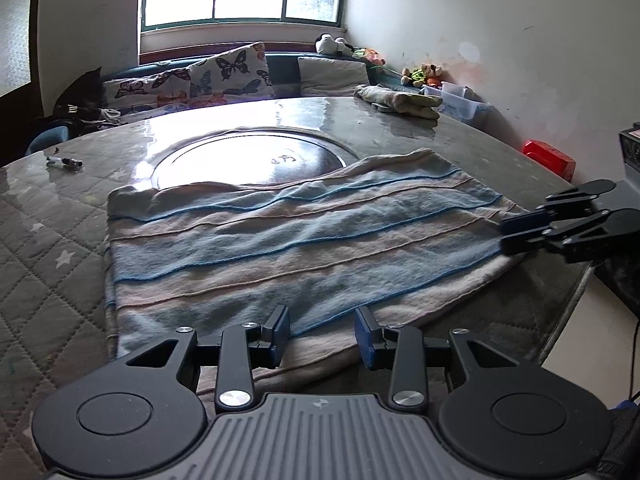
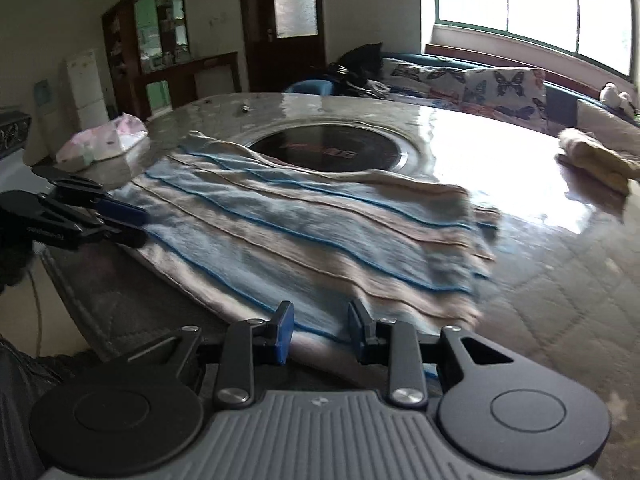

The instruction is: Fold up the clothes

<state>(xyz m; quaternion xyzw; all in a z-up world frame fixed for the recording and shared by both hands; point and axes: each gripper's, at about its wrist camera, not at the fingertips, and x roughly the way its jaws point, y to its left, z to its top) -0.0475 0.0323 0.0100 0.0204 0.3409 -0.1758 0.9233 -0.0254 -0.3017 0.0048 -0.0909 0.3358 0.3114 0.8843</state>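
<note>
A blue and beige striped knit garment point(image 1: 280, 248) point(image 2: 304, 232) lies spread flat on the table's grey quilted cover point(image 1: 52, 248). My left gripper point(image 1: 322, 334) is open, its fingers standing over the garment's near edge with fabric showing in the gap. My right gripper point(image 2: 320, 332) is open too, low over the garment's edge on its side. Each gripper shows in the other's view: the right gripper point(image 1: 520, 232) at the garment's right corner, the left gripper point(image 2: 124, 220) at its left edge. The garment's far edge overlaps a round dark plate point(image 1: 256, 156) set in the table.
A folded beige cloth point(image 1: 400, 102) point(image 2: 596, 156) lies at the table's far side. A pink and white bundle point(image 2: 104, 142) sits by the table's edge. A small pen-like object point(image 1: 64, 162) lies far left. A red box point(image 1: 550, 158) stands beyond the right edge. A cushioned bench point(image 1: 224, 76) runs behind.
</note>
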